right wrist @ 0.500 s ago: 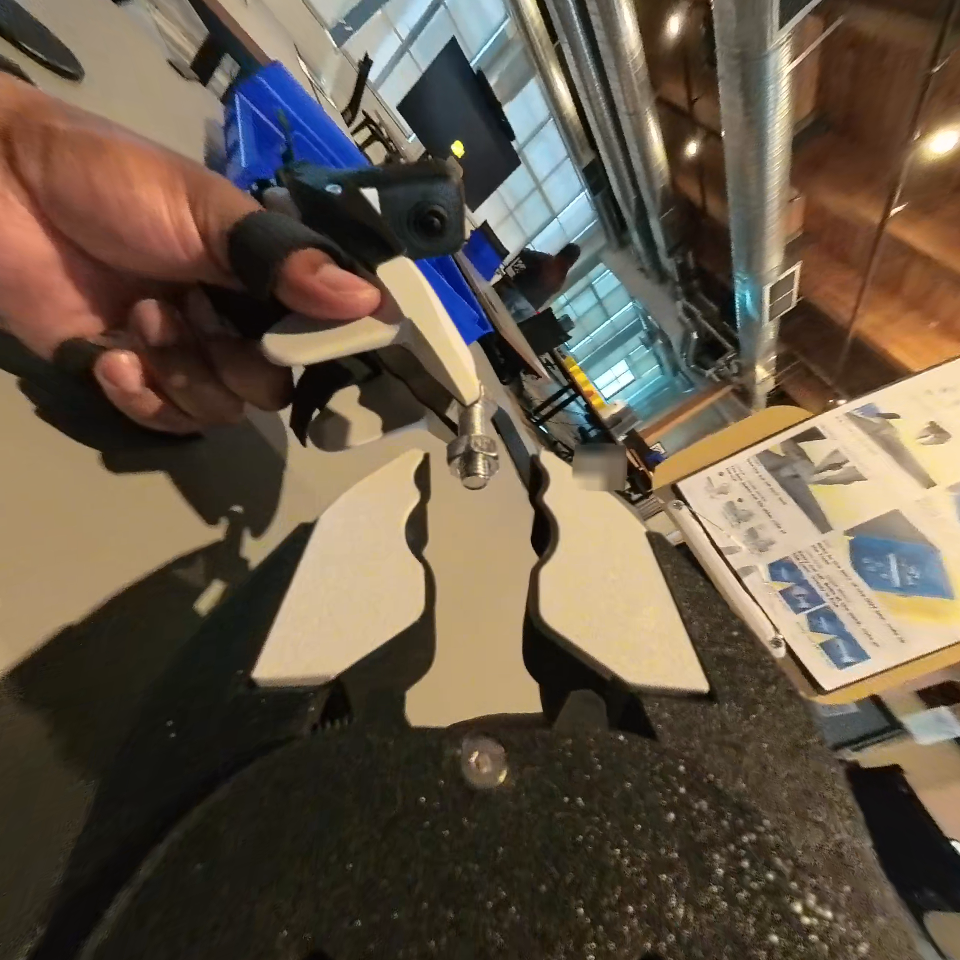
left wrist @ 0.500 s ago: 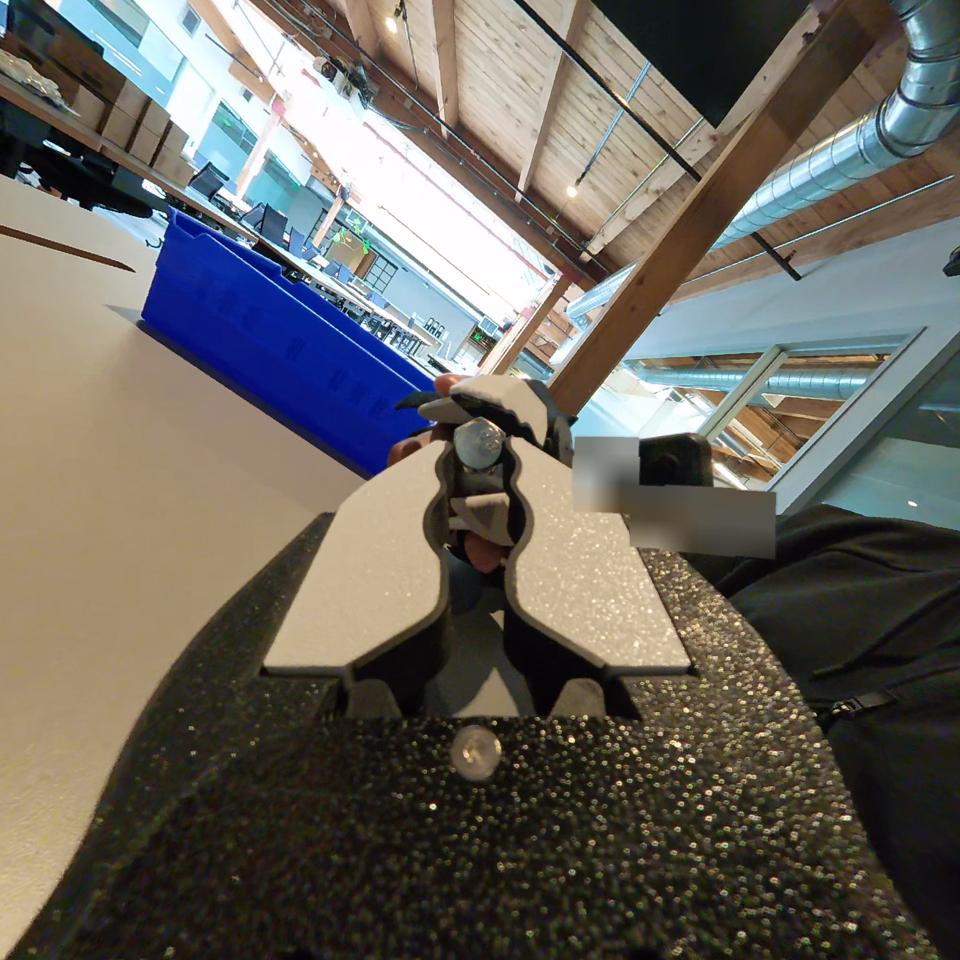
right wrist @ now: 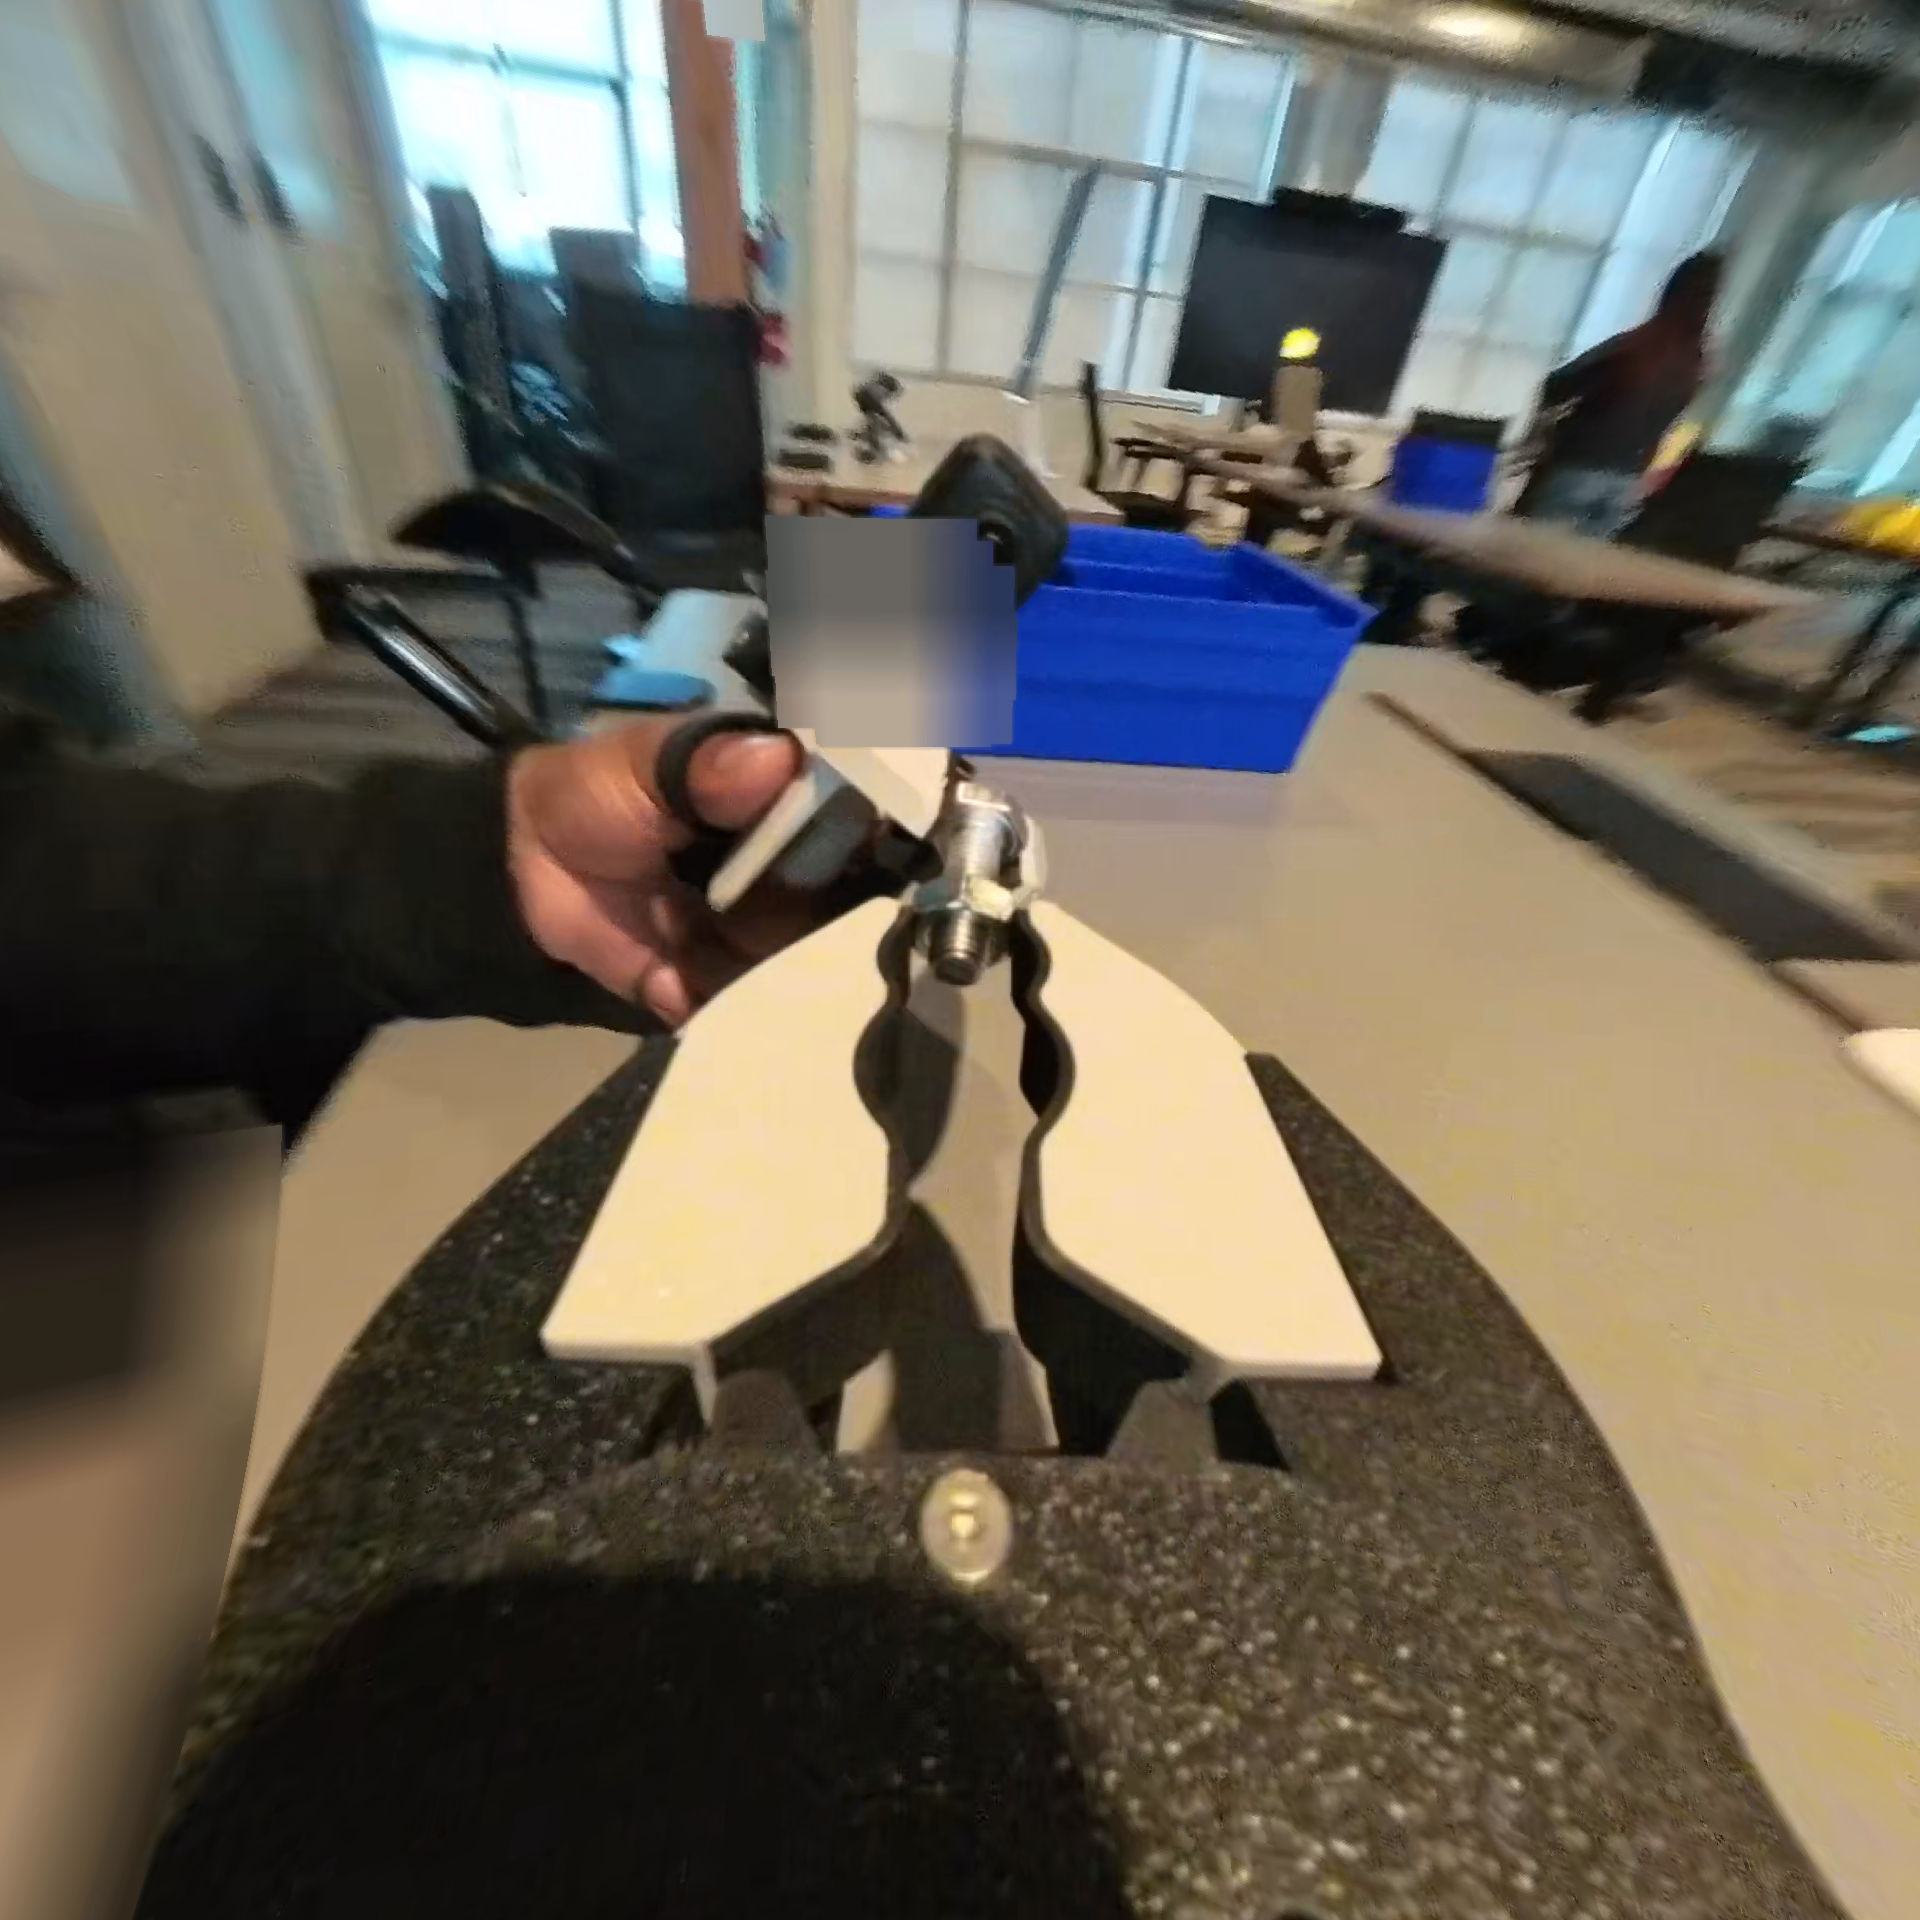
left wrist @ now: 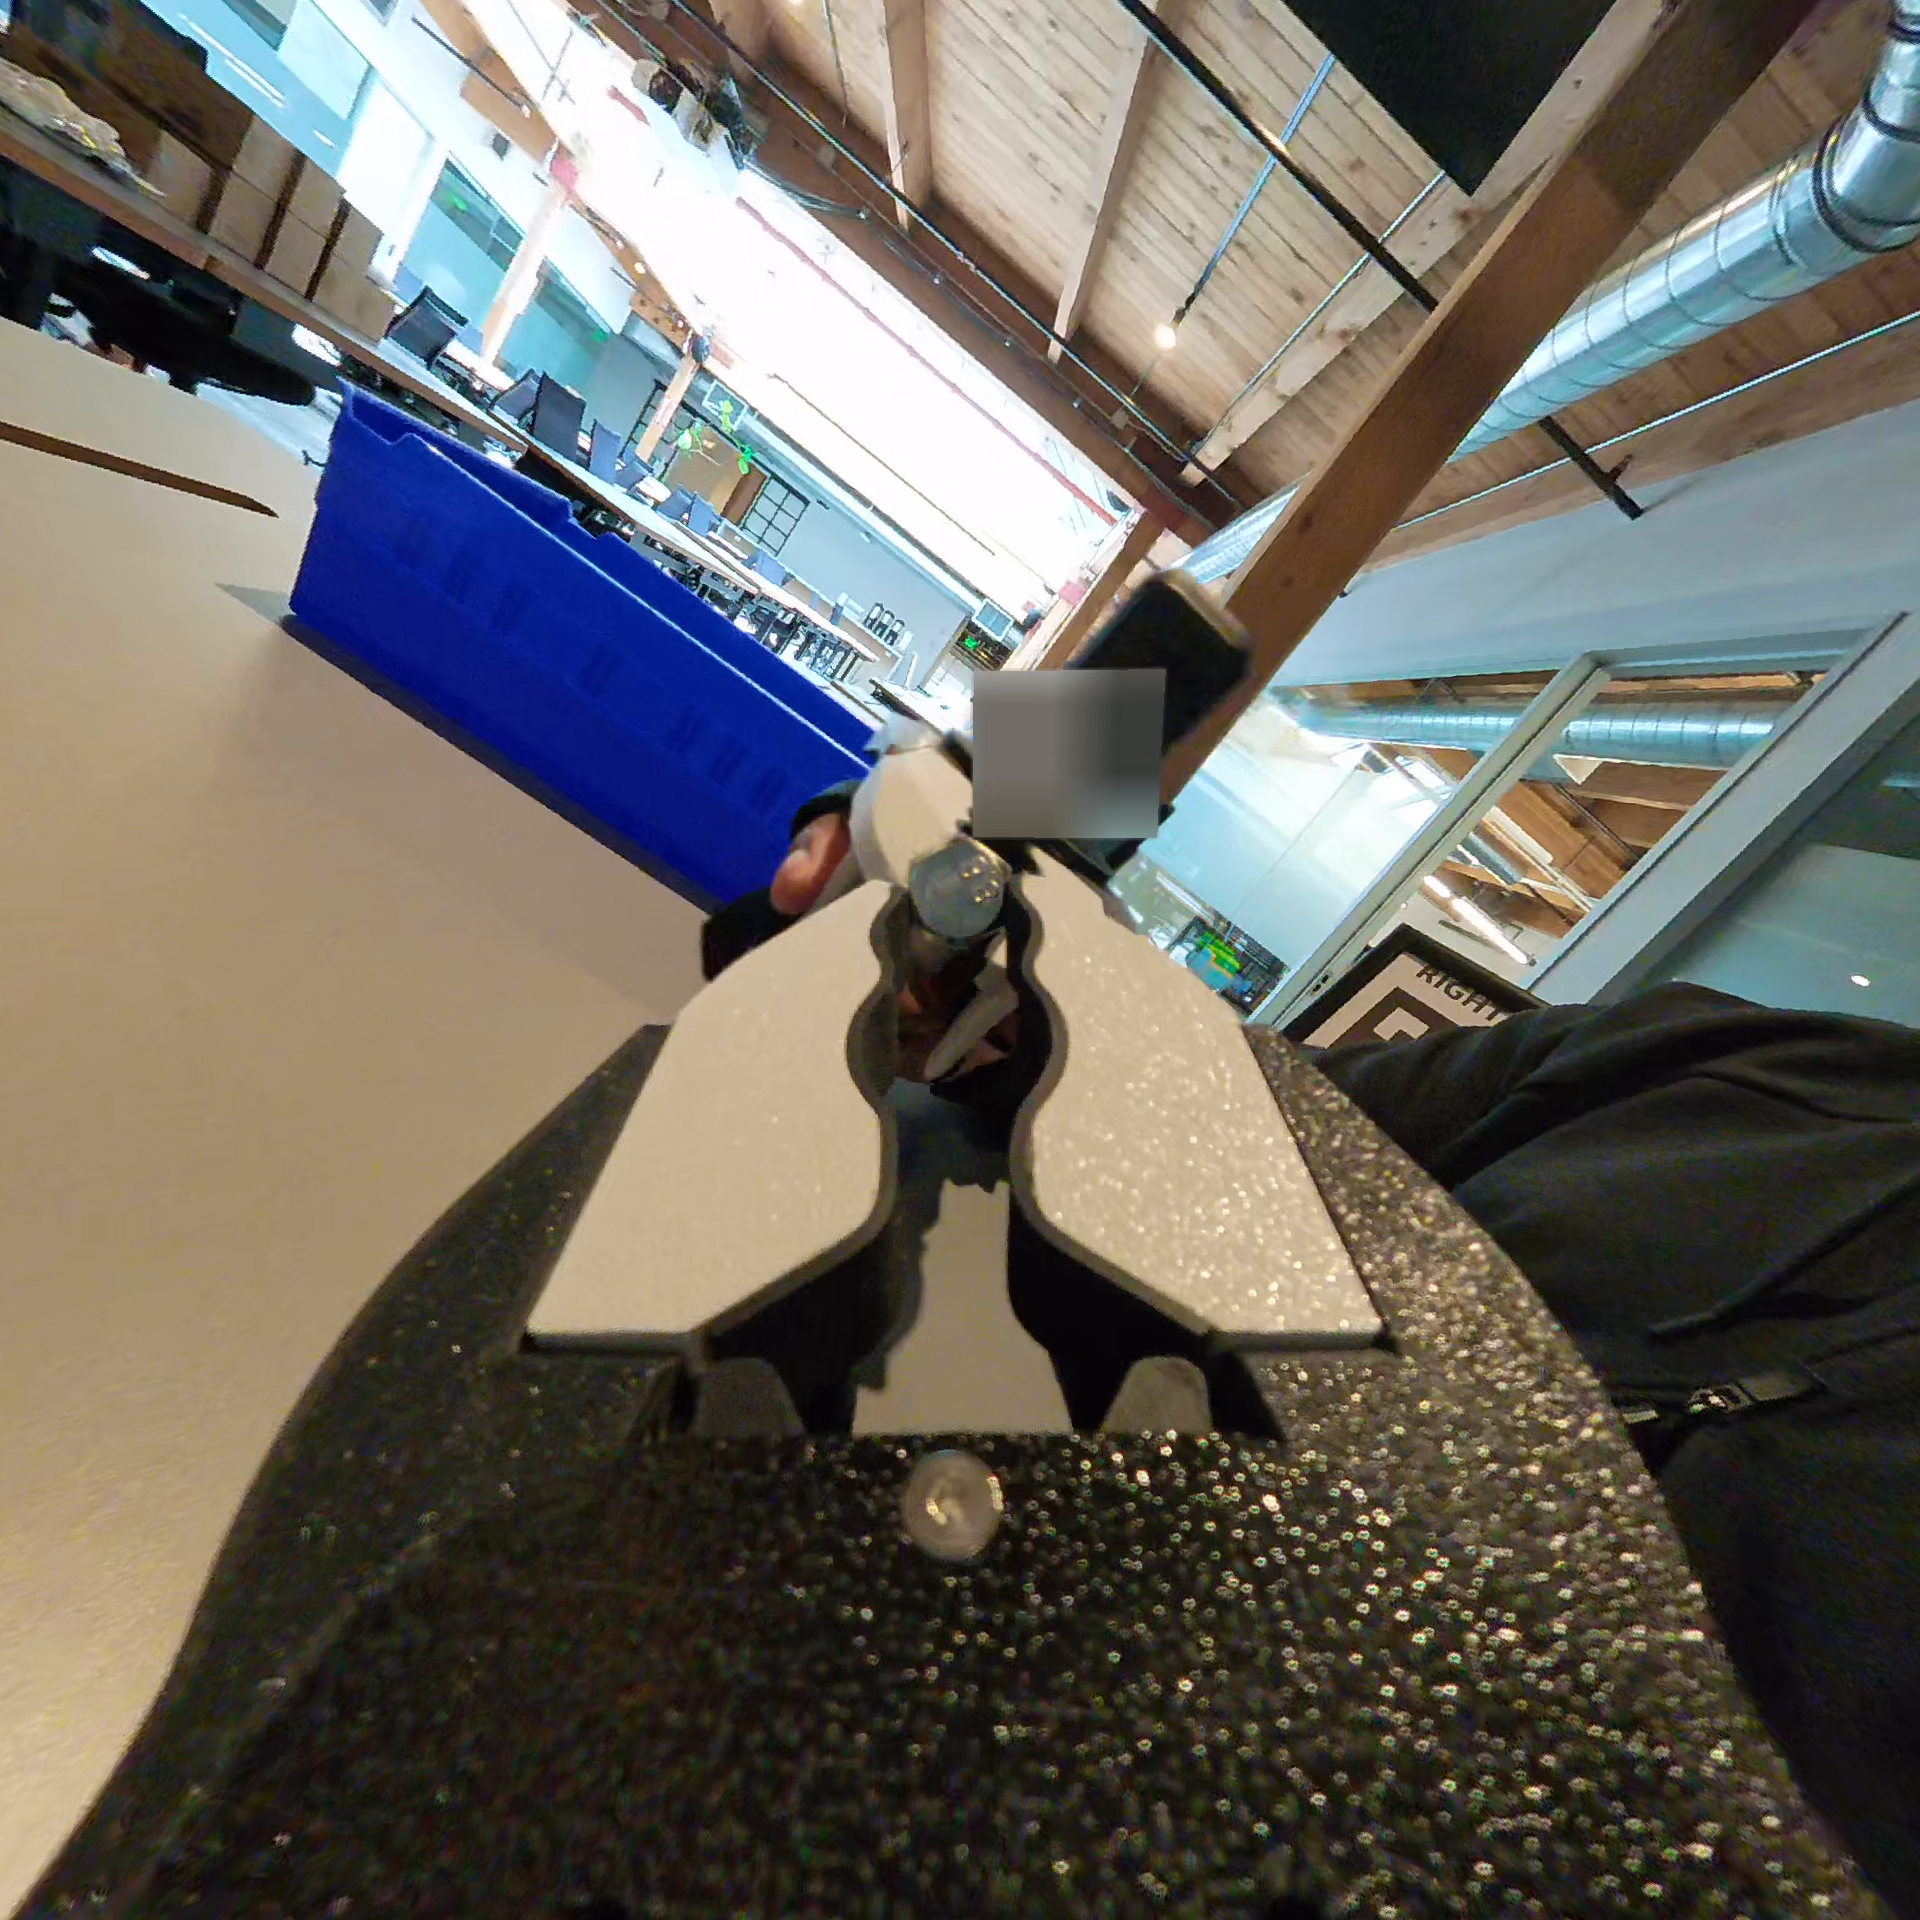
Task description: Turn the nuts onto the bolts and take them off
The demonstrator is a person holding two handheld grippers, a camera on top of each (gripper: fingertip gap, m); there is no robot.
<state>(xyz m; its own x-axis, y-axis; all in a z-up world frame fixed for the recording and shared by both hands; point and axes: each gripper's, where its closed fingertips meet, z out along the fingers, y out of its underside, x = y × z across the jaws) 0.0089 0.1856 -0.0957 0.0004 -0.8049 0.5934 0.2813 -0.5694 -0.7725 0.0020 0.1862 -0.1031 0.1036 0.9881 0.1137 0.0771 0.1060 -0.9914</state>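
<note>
My left gripper (left wrist: 954, 920) is shut on the hex head of a steel bolt (left wrist: 958, 888) and holds it in the air above the table. In the right wrist view the bolt's threaded end (right wrist: 954, 961) points at the camera, with a steel nut (right wrist: 977, 899) on the thread. My right gripper (right wrist: 964, 930) is closed around that nut, tip to tip with the left gripper's fingers (right wrist: 779, 842), which a hand (right wrist: 603, 862) holds. The right gripper's pale finger (left wrist: 899, 816) shows just behind the bolt head in the left wrist view.
A blue plastic bin (left wrist: 540, 634) stands on the beige table (left wrist: 208, 935) beyond the grippers; it also shows in the right wrist view (right wrist: 1164, 665). A person's black sleeve (left wrist: 1662, 1143) lies to the right. A white object (right wrist: 1886, 1060) sits at the table's right edge. My left and right fingertips are right by each other.
My right gripper was open with the bolt's nut just ahead of its tips; it has swung round, come level with the bolt and closed on the nut. My left gripper still holds the bolt head.
</note>
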